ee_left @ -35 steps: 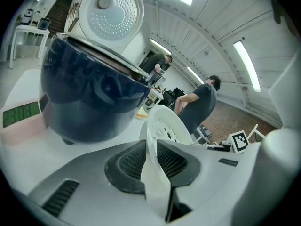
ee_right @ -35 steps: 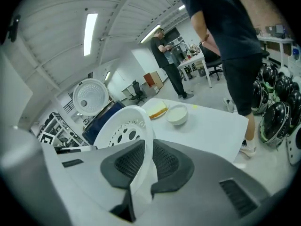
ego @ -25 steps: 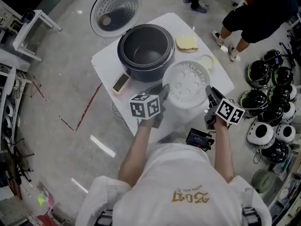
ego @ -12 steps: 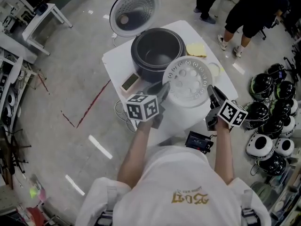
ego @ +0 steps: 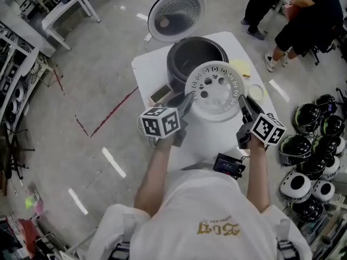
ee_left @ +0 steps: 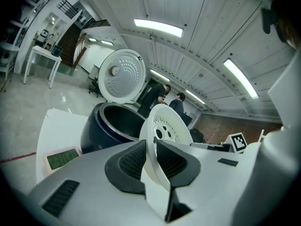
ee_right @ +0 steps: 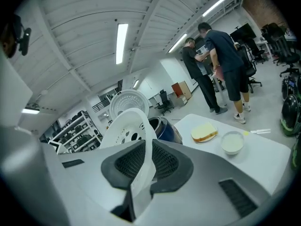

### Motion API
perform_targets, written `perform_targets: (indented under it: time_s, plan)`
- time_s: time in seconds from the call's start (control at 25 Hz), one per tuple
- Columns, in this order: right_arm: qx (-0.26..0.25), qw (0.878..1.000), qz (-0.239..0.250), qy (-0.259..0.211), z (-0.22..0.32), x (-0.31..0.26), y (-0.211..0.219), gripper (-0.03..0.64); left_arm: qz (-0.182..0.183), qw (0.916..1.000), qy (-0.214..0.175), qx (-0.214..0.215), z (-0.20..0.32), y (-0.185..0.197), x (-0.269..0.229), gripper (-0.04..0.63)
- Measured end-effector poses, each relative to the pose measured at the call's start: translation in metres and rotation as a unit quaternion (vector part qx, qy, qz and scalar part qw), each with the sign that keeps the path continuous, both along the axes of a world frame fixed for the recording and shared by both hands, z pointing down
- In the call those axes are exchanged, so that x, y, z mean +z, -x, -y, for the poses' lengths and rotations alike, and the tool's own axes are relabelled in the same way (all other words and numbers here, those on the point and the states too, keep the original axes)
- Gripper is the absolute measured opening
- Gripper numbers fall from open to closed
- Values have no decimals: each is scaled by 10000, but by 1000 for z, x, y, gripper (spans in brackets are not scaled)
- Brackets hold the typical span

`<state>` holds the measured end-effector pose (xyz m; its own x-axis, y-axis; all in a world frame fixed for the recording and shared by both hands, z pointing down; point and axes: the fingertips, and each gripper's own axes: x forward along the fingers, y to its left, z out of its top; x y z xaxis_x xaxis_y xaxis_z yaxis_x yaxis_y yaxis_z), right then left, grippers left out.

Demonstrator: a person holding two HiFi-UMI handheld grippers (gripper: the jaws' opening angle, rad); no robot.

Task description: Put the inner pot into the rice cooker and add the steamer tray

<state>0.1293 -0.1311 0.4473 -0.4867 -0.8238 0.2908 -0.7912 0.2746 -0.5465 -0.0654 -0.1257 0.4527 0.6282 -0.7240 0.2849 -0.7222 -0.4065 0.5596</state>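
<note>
Steamer tray (ego: 214,91) has risen off the surface (ego: 146,72) and now hangs tilted at the open rice cooker (ego: 187,50), over its front rim. Left claw (ego: 185,101) and right claw (ego: 242,102) each clench an opposite edge. Judged outstanding: lowering it into the cooker.

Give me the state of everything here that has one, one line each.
rice cooker, lid open and tipped back.
steamer tray, tilted, off the table, gripped at two sides.
left gripper, jaws shut on the steamer tray's rim.
right gripper, jaws shut on the steamer tray's opposite rim.
small bowl, upright on the table.
</note>
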Motion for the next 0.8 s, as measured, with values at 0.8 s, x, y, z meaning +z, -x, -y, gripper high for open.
perform_targets:
  time_s: [0.8]
  plan:
    - [-1110,9931,199,-330,88,-41,54,60,96,9940,-199,-1068,48,47,-30,84]
